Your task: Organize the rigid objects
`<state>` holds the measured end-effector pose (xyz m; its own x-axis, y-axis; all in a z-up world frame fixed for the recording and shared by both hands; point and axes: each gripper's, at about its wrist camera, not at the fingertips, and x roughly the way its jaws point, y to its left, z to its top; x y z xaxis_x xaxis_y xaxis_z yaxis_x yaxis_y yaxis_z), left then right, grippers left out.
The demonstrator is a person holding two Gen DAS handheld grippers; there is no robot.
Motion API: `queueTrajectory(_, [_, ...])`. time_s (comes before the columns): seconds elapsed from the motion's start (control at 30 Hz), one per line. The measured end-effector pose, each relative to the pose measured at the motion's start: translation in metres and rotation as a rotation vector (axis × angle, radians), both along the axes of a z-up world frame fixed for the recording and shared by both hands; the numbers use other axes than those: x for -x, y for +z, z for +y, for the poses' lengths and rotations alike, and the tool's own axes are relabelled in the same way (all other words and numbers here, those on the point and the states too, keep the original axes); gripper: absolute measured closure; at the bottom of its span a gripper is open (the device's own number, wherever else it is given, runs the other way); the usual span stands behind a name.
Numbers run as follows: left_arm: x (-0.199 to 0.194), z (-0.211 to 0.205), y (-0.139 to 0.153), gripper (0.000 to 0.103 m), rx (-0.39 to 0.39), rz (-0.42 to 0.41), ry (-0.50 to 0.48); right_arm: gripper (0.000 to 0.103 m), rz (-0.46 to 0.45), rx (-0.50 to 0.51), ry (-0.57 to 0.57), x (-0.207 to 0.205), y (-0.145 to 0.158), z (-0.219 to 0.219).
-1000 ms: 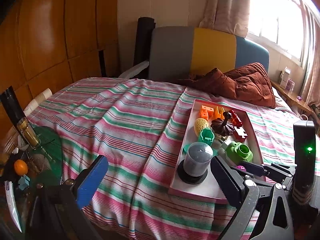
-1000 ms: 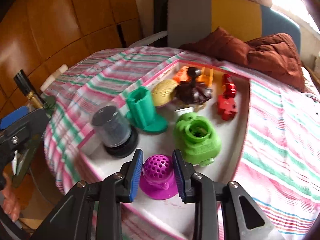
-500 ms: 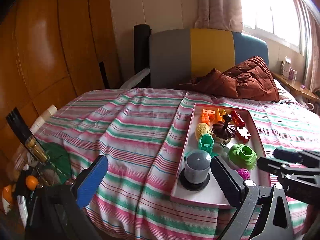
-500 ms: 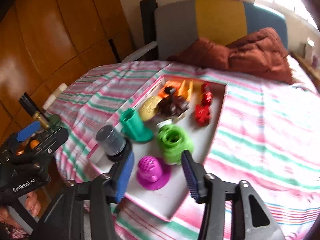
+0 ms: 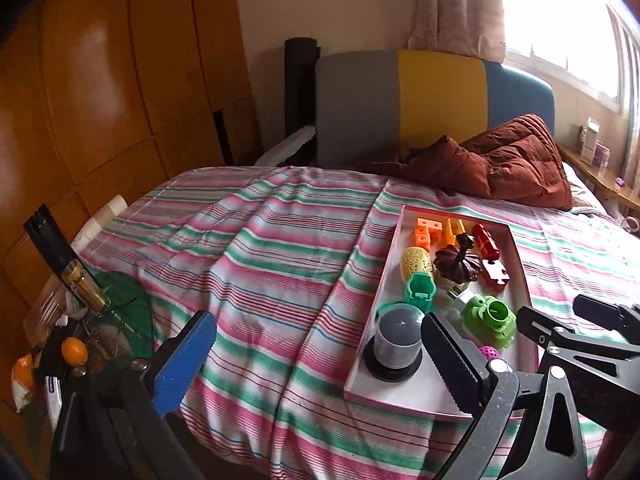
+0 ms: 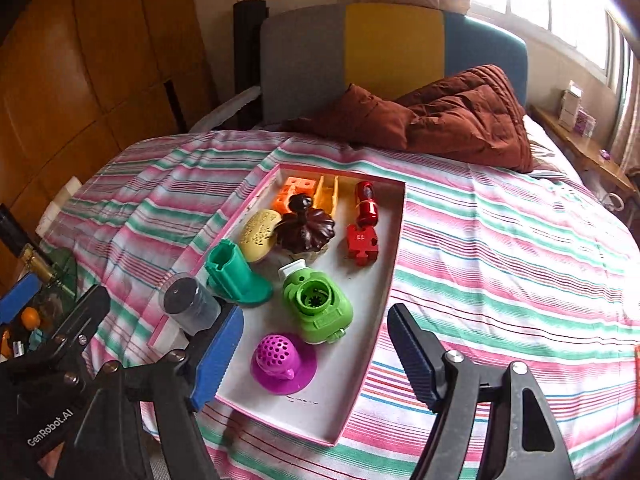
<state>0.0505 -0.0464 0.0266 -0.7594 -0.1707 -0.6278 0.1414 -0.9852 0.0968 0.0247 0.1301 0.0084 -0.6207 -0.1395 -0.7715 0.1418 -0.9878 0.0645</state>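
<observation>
- Both tongs wide and empty: right gripper [image 6: 314,354] held above the tray [image 6: 360,364], near end; left gripper [image 5: 316,354] off the tray's left side, over the striped bedspread [image 5: 260,264].
- Magenta perforated toy [image 6: 280,362] stands in the tray's near end, under the right gripper.
- Green toy [image 6: 318,306] just beyond it; grey cylinder [image 6: 188,304] at the tray's left edge.
- Judgement: toys gathered in the tray; organizing looks nearly finished.

You have glossy varnished wood on the wall panels [image 5: 100,92]. The bed [image 6: 500,248] wears striped woven cloth, softly creased; the brown quilt [image 6: 448,120] is matt, stitched fabric. Your tray [image 6: 360,360] looks like matt white card with a pink rim. The toys are smooth plastic: the pumpkin [image 6: 306,230] shines, the green camera [image 6: 320,308] is duller.
</observation>
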Motion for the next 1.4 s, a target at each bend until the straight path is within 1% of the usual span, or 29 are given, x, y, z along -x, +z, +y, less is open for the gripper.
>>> queueTrajectory(0.1, [0.004,-0.004,-0.001,0.000,-0.004,-0.028,0.011,0.027,-0.026,-0.019,-0.039,0.003,0.001,-0.004])
queueTrajectory(0.2, [0.008,-0.004,-0.001,0.000,0.016,-0.051,0.027,0.027,-0.045,-0.008,-0.060,0.004,0.000,-0.004])
queueTrajectory(0.3, [0.010,-0.001,-0.001,0.000,0.032,-0.063,0.004,0.027,-0.048,-0.011,-0.064,0.003,0.000,-0.005])
queueTrajectory(0.37, [0.011,0.000,-0.001,0.000,0.037,-0.077,-0.008,0.027,-0.041,-0.031,-0.072,0.002,0.001,-0.009])
queueTrajectory(0.47, [0.015,-0.002,-0.002,0.000,0.010,-0.100,-0.018,0.027,-0.036,-0.064,-0.104,0.002,0.003,-0.011])
queueTrajectory(0.57, [0.019,-0.004,-0.003,0.000,-0.011,-0.119,-0.022,0.027,-0.036,-0.064,-0.124,0.004,0.006,-0.009])
queueTrajectory(0.87, [0.023,-0.002,-0.003,0.000,-0.007,-0.127,-0.032,0.027,-0.036,-0.069,-0.154,0.008,0.008,-0.005])
queueTrajectory(1.2, [0.027,0.000,-0.003,0.000,-0.064,-0.159,-0.076,0.027,-0.041,-0.056,-0.177,0.012,0.007,0.000])
queueTrajectory(1.4, [0.027,0.005,-0.003,0.000,-0.072,-0.159,-0.098,0.027,-0.046,-0.054,-0.193,0.013,0.006,0.005])
